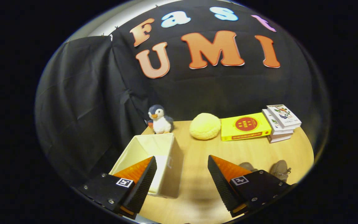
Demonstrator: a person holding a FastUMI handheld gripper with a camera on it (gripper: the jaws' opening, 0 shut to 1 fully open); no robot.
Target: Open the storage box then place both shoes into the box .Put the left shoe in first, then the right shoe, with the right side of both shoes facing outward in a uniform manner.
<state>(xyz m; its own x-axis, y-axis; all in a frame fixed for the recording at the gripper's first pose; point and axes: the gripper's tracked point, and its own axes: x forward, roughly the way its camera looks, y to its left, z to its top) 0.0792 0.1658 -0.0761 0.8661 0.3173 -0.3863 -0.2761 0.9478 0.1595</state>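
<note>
Cream fabric storage box [154, 155] standing on the wooden tabletop [247, 152], its top already open and its pale interior showing no shoe inside. The tongs [182, 179] are spread wide and hold nothing; one finger overlaps the near wall of the box, the other hangs above bare wood beside it. Two greyish shoes [280, 170] lie just beyond that second finger, side by side and partly hidden behind it, well apart from the box; which is the left shoe cannot be told from here.

Step in hand, by judgement: the opening looks done, and the first pick-up, of the left shoe, is not yet begun. The next move calls for swinging the tongs toward the pair, choosing the left shoe, closing on its upper or heel, and carrying it over the box rim with its right side turned outward.

Count: one storage box; two shoes; one plush penguin [160, 119] behind the box; one round yellow cushion [205, 125] beside it; one yellow book [245, 127]; one stack of about three pale books [281, 123] at the far end.
</note>
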